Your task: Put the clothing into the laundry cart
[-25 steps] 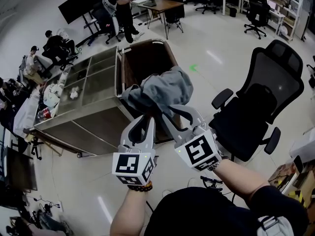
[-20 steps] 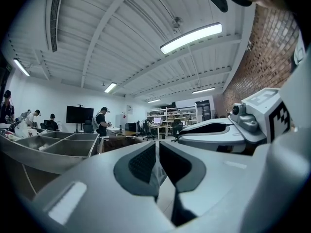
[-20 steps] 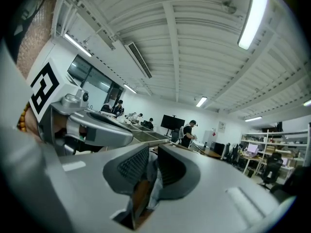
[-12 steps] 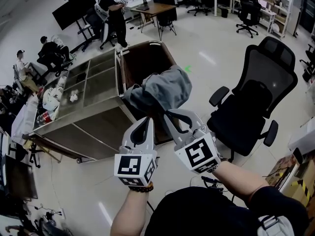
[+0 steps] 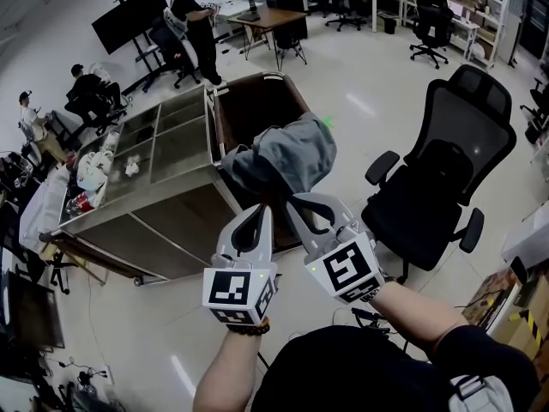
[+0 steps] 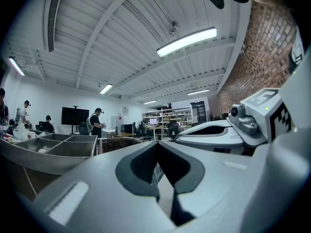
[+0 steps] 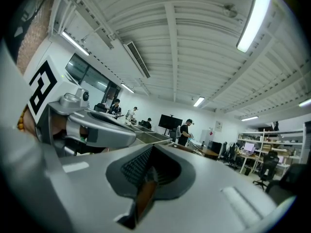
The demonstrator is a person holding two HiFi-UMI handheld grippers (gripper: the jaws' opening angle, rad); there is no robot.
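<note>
Grey clothing (image 5: 287, 154) lies heaped over the near end of the brown laundry cart (image 5: 257, 79). My left gripper (image 5: 265, 210) and right gripper (image 5: 288, 201) are side by side just in front of it, their tips at the heap's near edge. In the left gripper view the left gripper (image 6: 156, 145) has its jaws shut with no cloth between them. The right gripper (image 7: 152, 148) is likewise shut and empty in the right gripper view. Each gripper shows in the other's view: the right gripper (image 6: 214, 130) and the left gripper (image 7: 97, 127).
A metal shelf unit (image 5: 163, 144) lies on its side against the cart's left. A black office chair (image 5: 442, 187) stands close on the right. Several people, a screen (image 5: 141, 7) and desks (image 5: 266, 11) are at the back.
The head view has shifted slightly. The grippers and the grey clothing keep their places at the cart's near end.
</note>
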